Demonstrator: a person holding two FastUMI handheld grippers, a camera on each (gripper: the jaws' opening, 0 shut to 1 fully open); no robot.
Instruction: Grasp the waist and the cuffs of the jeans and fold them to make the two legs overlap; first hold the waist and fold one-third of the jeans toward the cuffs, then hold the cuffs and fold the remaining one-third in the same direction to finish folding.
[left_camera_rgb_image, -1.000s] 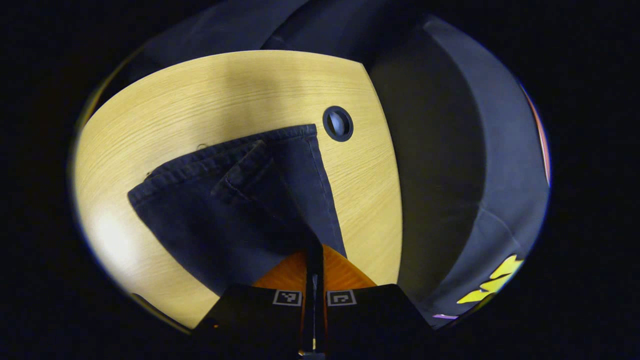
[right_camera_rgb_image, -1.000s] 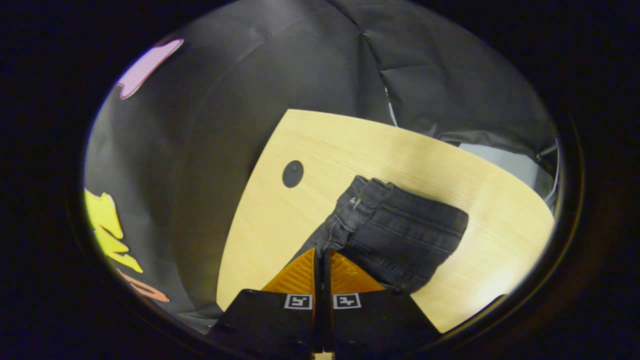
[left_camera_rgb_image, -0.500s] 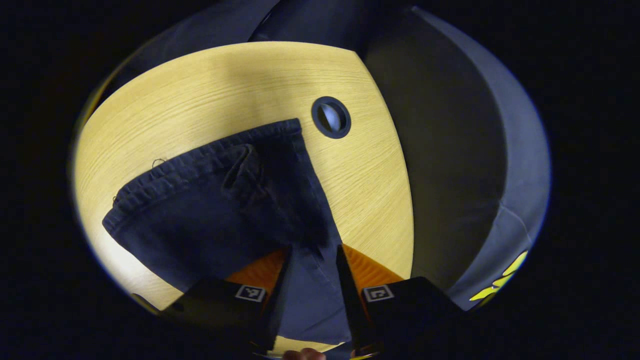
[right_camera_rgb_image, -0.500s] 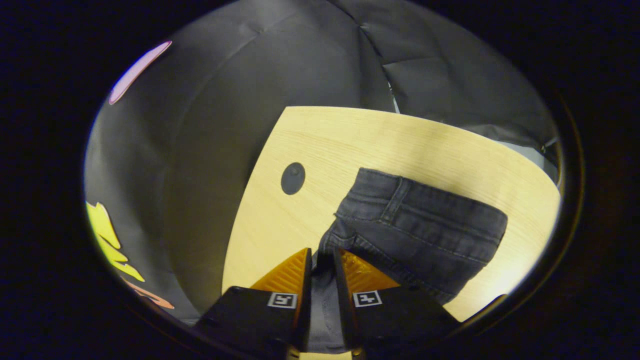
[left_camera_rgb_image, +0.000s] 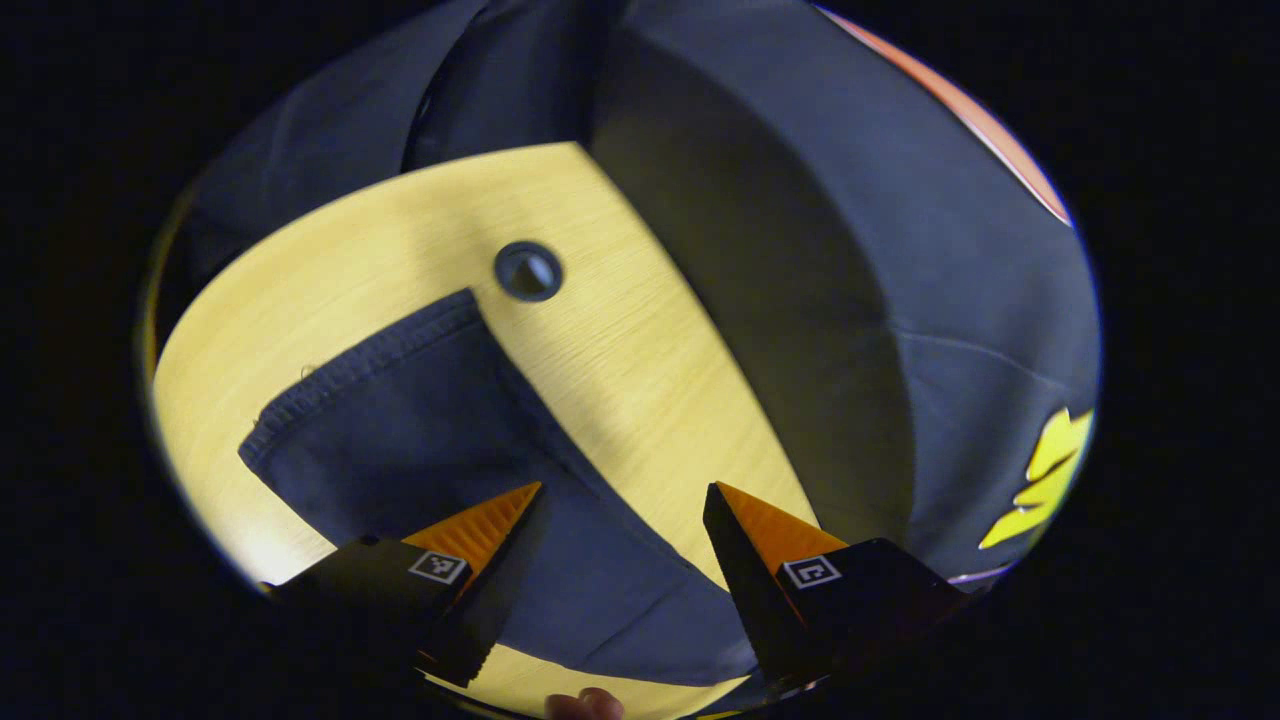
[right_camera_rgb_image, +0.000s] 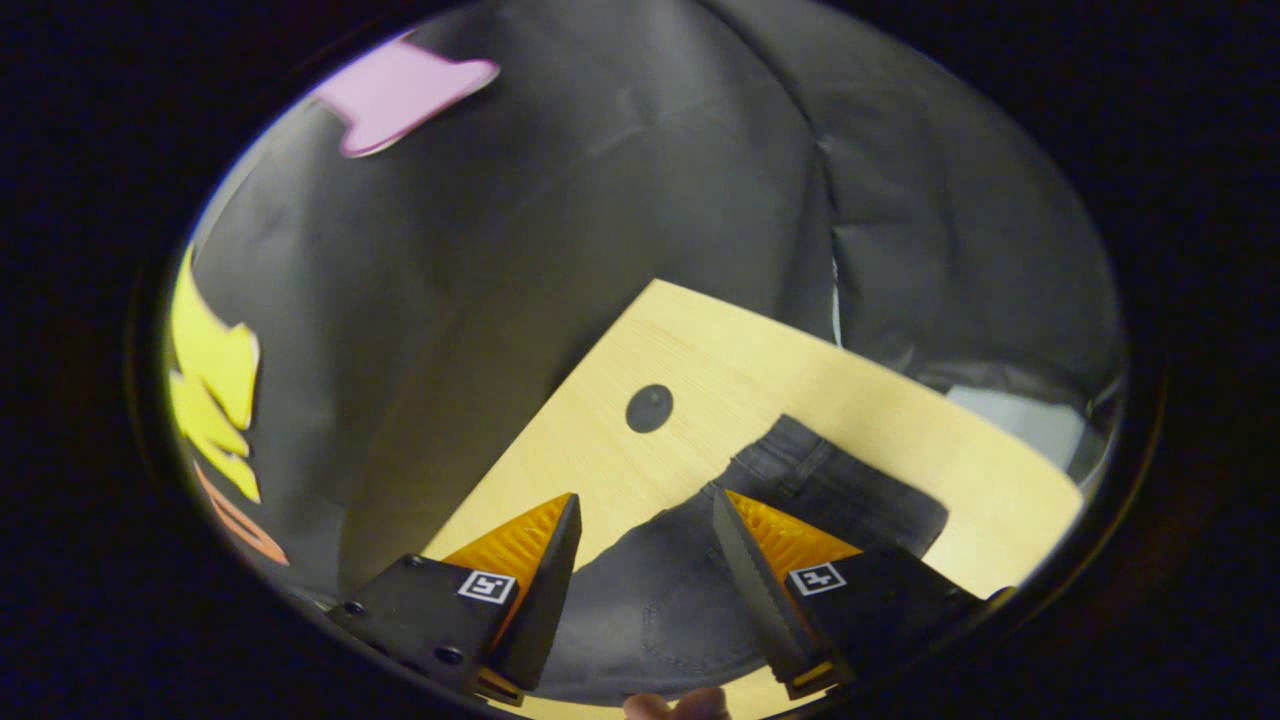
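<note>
Left gripper (left_camera_rgb_image: 622, 490): fingers spread wide, nothing between them, poised above the jeans (left_camera_rgb_image: 430, 430) without visible contact. Jeans lie flat on the light wood table (left_camera_rgb_image: 640, 380); in the left gripper view a stitched hem edge (left_camera_rgb_image: 370, 365) runs across the far side of the cloth, its corner just beside the round cable grommet (left_camera_rgb_image: 528, 270) set in the tabletop. A fingertip (left_camera_rgb_image: 585, 705) of the person shows at the bottom edge of this view. Right gripper (right_camera_rgb_image: 642, 495): fingers likewise spread apart, empty, above the dark denim (right_camera_rgb_image: 660, 590). In the right gripper view the waistband (right_camera_rgb_image: 800, 460) lies toward the far side, near the grommet (right_camera_rgb_image: 649, 408) but apart from it; a back pocket seam is faintly visible between the fingers. A fingertip (right_camera_rgb_image: 675, 706) shows at the bottom edge here too. Black booth cloth (right_camera_rgb_image: 600, 220) hangs behind the table.
</note>
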